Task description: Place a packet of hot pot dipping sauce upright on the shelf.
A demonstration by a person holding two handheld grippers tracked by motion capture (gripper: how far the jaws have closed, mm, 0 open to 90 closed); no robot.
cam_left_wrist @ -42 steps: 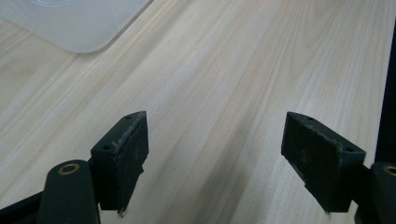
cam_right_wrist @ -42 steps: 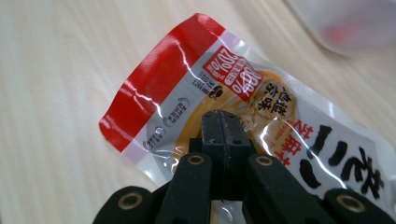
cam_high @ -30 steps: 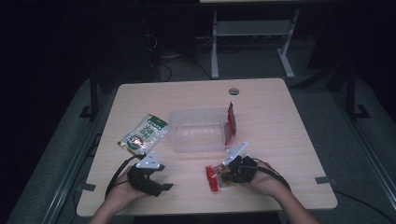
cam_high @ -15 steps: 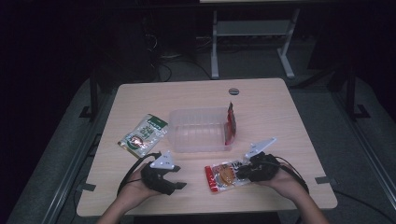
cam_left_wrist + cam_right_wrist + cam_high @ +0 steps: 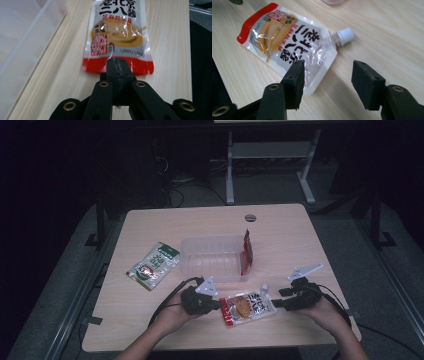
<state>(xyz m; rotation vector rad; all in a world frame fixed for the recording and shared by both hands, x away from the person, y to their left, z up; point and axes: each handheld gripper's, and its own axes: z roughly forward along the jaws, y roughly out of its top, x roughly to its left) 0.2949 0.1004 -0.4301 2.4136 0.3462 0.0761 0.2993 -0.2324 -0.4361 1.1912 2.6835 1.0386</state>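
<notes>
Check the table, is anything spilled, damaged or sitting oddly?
Nothing spilled or damaged. One oddity: a red packet stands on edge against the clear plastic tub's right wall, while the capped sauce pouch and the green snack bag lie flat on the wooden table.

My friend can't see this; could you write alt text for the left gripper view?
The left gripper, jaws shut, sits at the red bottom edge of a sauce pouch lying flat on a wooden table, with a clear plastic container alongside.

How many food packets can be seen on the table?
3: a green packet left of the clear box, a red packet upright inside it, a spouted sauce pouch between the grippers.
</notes>
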